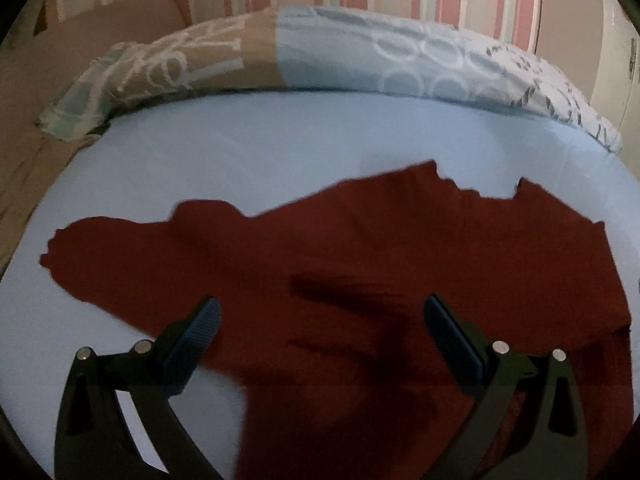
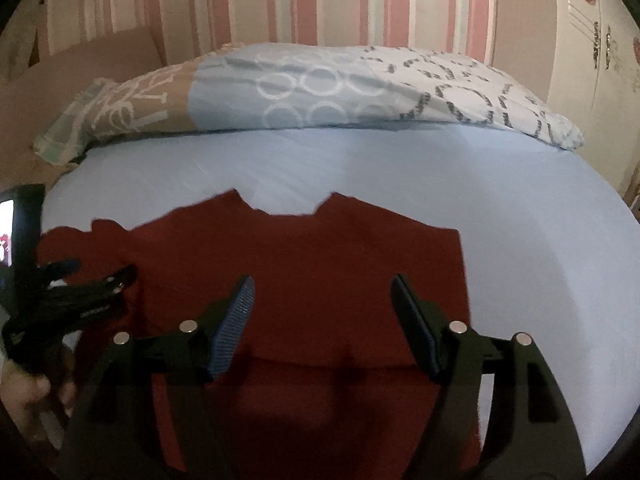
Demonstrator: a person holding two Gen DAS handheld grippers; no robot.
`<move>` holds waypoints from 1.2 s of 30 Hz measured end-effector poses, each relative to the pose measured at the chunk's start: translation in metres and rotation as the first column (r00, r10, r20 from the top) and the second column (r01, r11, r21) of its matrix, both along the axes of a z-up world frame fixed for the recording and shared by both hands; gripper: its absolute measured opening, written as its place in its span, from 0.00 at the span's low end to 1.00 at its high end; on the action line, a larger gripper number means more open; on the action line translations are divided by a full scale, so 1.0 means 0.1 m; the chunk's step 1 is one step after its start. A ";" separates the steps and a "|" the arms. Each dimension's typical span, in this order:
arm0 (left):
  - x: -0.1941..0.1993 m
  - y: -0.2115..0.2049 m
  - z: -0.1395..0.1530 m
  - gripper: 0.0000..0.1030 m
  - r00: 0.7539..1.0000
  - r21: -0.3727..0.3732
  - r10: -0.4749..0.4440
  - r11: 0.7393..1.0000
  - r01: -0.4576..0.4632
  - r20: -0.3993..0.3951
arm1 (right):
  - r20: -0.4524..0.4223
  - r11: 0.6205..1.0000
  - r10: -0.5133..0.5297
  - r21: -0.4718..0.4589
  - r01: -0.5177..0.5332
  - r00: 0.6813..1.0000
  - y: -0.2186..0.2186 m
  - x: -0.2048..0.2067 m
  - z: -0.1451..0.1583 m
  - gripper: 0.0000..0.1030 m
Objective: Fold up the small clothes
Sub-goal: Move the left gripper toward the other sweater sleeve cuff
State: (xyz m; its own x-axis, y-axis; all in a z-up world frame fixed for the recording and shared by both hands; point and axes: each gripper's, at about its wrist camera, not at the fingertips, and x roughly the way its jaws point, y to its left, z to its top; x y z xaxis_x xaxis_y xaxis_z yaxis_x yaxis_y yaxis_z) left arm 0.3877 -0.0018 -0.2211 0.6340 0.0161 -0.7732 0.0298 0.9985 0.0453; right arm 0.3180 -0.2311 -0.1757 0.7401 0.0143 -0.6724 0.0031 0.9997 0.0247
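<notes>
Both my grippers, left [image 1: 322, 316] and right [image 2: 322, 294], gape empty above red shirt [image 1: 360, 248]; collar far, long axis left-right. Right view alone shows right sleeve folded in.

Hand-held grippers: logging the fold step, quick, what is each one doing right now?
Left hand-held gripper: open, holding nothing, above the red garment.
Right hand-held gripper: open, holding nothing, above the same garment.

Striped wall [image 2: 320, 0]; blue bed [image 2: 520, 240]; patterned pillow [image 2: 320, 88].
</notes>
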 end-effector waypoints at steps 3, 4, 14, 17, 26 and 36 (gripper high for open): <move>0.07 -0.13 -0.10 0.97 1.000 0.131 0.002 0.991 -0.002 -0.003 | -0.009 1.000 -0.018 0.009 0.018 1.000 -0.10 -0.02 -0.05 0.70; 0.09 -0.15 -0.14 0.97 1.000 0.170 0.004 0.985 0.000 -0.019 | -0.010 1.000 -0.023 0.013 0.023 1.000 -0.12 -0.02 -0.06 0.70; 0.20 0.31 -0.24 0.97 0.990 0.121 0.092 0.990 -0.079 -0.104 | -0.012 0.999 -0.036 0.021 0.037 0.999 -0.15 -0.03 -0.09 0.70; 0.15 0.31 -0.13 0.97 0.992 0.155 0.105 0.984 -0.093 -0.067 | -0.017 0.999 -0.040 0.020 0.040 0.999 -0.17 -0.03 -0.10 0.71; -0.25 0.21 0.23 0.97 1.000 -0.007 0.025 1.000 -0.025 0.016 | -0.083 0.996 -0.078 0.041 0.081 0.993 -0.25 0.00 -0.29 0.88; -0.67 0.57 0.62 0.98 0.999 -0.007 0.007 1.000 -0.007 0.054 | -0.004 0.996 -0.088 0.031 0.088 0.996 -0.04 -0.15 0.02 0.97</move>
